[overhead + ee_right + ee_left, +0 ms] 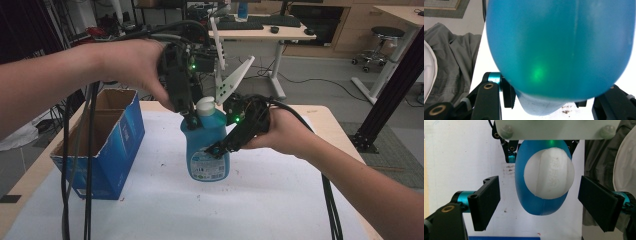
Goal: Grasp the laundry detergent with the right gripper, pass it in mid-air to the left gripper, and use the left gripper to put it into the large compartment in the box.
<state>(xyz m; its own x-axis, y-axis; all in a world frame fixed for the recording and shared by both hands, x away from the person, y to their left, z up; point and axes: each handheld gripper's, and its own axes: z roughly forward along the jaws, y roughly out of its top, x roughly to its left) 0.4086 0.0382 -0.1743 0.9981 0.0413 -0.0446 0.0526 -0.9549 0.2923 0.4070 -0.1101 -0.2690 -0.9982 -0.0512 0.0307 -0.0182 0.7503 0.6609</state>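
Black jaws of the right gripper [216, 148] pinch the blue bottle [207, 145] low on its side, in the middle of the high view. Above its white cap [549, 173], the left gripper [192, 121] has its jaws spread wide, touching nothing. At left stands an open blue box [107, 145] on the white table [210, 210].

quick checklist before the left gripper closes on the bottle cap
1. Right gripper clamped on the blue bottle: ok, jaws pressed on its body.
2. Left gripper open: ok, both pads stand apart from the white cap.
3. Cap centred between the left pads: ok, though it sits a little toward the right pad.
4. Bottle upright on the table: ok.
5. Cardboard box out of the way: ok, off to the left.
6. Cap tightness: cannot tell.
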